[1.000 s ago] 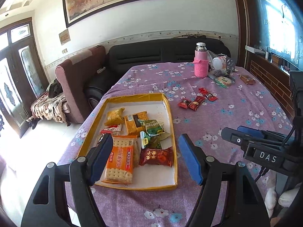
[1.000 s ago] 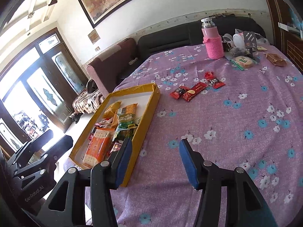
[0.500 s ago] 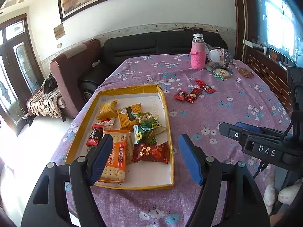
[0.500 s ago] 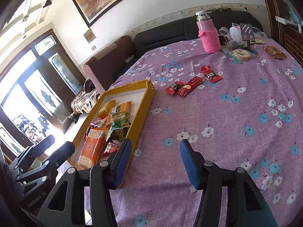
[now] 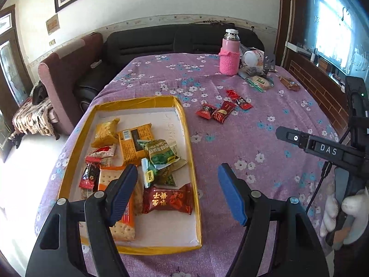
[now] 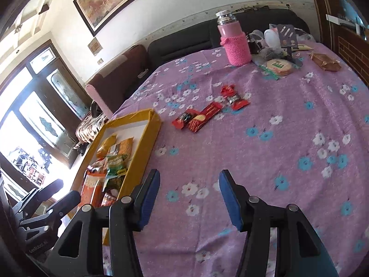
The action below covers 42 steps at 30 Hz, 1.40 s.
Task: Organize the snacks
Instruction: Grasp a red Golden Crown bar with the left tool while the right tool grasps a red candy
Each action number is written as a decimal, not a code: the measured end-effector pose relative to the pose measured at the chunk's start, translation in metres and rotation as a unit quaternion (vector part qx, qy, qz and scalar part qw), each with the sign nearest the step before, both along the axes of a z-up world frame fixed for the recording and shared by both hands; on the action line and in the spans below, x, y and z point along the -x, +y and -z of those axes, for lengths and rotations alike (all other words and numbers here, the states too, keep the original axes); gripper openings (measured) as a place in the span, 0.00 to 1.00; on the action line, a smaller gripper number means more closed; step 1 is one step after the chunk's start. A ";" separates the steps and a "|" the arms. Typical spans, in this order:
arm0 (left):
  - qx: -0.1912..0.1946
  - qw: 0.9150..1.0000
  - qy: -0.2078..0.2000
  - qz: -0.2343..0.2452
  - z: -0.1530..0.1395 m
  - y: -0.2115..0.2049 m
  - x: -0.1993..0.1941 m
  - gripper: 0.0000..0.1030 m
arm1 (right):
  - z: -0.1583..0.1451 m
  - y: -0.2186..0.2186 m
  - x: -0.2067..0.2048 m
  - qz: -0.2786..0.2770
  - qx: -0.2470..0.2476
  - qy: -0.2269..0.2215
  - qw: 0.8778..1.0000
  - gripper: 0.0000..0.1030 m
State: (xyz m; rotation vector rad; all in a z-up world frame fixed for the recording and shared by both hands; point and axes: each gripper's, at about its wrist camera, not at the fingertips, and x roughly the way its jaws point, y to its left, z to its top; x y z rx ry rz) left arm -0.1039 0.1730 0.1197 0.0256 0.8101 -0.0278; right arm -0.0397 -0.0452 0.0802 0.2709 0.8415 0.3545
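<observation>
I am holding my left gripper (image 5: 177, 189) and right gripper (image 6: 189, 198) released and empty, aiming the right one low at the red snacks (image 6: 208, 113) lying loose beside the yellow tray (image 5: 184, 124).

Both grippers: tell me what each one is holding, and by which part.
Nothing is held. The left gripper is open above the tray, and the right gripper is open over bare tablecloth.
</observation>
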 end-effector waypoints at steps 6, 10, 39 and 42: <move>0.072 0.997 0.035 0.007 -0.009 0.018 -0.065 0.70 | -0.016 -0.029 -0.067 0.030 0.032 -0.006 0.999 0.57; 0.093 0.994 0.055 0.008 -0.002 0.018 -0.106 0.70 | 0.002 -0.034 -0.120 0.035 0.022 0.017 0.999 0.57; -0.078 0.977 0.124 0.152 0.095 -0.118 -0.239 0.70 | 0.065 -0.060 -0.161 0.073 0.006 0.026 0.997 0.24; -0.090 0.974 0.125 0.168 0.103 -0.128 -0.243 0.70 | 0.066 -0.071 -0.151 0.073 -0.024 0.027 0.997 0.24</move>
